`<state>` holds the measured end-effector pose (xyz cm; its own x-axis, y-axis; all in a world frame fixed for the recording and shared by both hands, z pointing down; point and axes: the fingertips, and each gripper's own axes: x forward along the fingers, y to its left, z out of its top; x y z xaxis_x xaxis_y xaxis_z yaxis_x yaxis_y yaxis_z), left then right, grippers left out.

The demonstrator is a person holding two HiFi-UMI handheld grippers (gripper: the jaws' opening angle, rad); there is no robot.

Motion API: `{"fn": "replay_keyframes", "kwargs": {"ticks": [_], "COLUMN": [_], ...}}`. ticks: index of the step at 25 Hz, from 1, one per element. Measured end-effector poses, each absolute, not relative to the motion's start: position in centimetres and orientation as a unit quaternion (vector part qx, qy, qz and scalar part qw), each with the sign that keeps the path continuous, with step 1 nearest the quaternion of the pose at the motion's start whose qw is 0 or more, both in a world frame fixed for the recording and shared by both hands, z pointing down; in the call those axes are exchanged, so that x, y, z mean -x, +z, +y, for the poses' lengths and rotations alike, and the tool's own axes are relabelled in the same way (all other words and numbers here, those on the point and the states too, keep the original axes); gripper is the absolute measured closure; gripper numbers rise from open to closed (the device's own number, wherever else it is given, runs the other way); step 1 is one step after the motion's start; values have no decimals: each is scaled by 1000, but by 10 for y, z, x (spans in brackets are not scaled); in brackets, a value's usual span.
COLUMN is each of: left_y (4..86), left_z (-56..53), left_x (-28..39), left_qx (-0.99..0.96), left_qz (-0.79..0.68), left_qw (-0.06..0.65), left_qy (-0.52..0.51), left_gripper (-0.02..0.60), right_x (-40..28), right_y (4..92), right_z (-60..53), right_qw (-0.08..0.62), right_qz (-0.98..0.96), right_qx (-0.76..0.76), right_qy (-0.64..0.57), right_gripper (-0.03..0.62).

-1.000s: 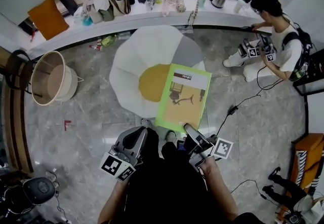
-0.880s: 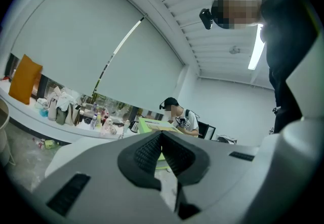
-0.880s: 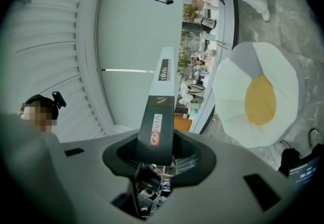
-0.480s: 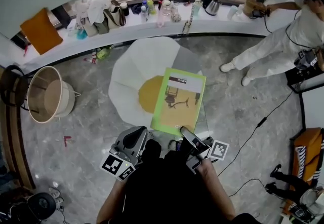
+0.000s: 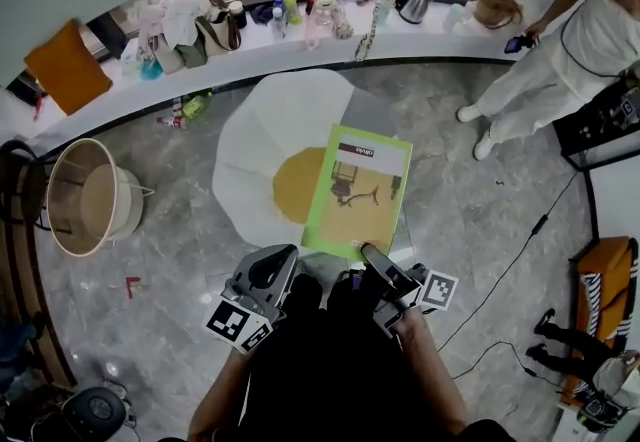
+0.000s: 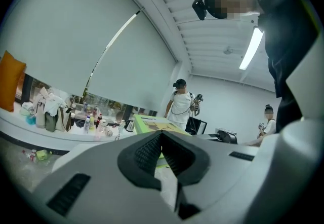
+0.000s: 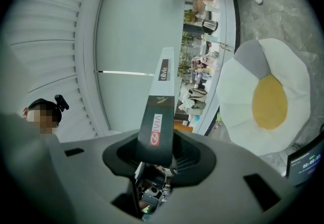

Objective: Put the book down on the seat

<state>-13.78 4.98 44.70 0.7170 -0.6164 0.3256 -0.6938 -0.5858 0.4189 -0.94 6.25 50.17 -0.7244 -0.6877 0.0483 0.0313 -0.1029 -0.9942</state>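
- The book (image 5: 362, 192), green-bordered with a tan cover and a dark-and-white band at its far end, is held flat over the right edge of the seat (image 5: 262, 140).
- The seat is a floor cushion shaped like a fried egg, white with a yellow yolk (image 5: 296, 185). The book covers the yolk's right side and juts out past the seat's near-right edge.
- From above I cannot tell whether the book's underside touches the cushion or hangs just clear of it.
- The right claw (image 5: 372, 252) pinches the book at the middle of its near edge. In the right gripper view the book (image 7: 161, 96) runs edge-on straight out from between the two pads, which press on its faces.
- The left claw (image 5: 280, 258) sits just beside the book's near-left corner, apart from it. In the left gripper view its tips (image 6: 162, 134) are pressed together with nothing between them, and the green book (image 6: 152, 124) shows beyond.
- A round basket (image 5: 85, 198) stands on the marble floor (image 5: 170, 250), well apart from the seat's left edge.
- Behind the seat's far edge, a curved ledge (image 5: 420, 38) carries bottles, bags and a kettle (image 5: 412, 3).
- A person in white (image 5: 570, 45) stands by the ledge's right end.
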Motion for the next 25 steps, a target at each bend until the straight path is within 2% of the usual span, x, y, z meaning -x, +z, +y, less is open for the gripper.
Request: {"fn": "replay_keyframes", "kwargs": {"ticks": [12,25], "left_y": [461,487], "left_z": [24,6], "left_x": [147,117], "left_qx": [-888,-884], "left_qz": [-359,-362], "left_qw": [278,284], "left_qy": [77,85], "left_gripper": [569,569], "right_x": [13,-8], "right_y": [509,546], "right_z": [37,16], "right_qw": [260,226], "right_qz": [610,615], "right_qx": [269,240], "right_qy": [-699,-716], "right_gripper": [439,439]}}
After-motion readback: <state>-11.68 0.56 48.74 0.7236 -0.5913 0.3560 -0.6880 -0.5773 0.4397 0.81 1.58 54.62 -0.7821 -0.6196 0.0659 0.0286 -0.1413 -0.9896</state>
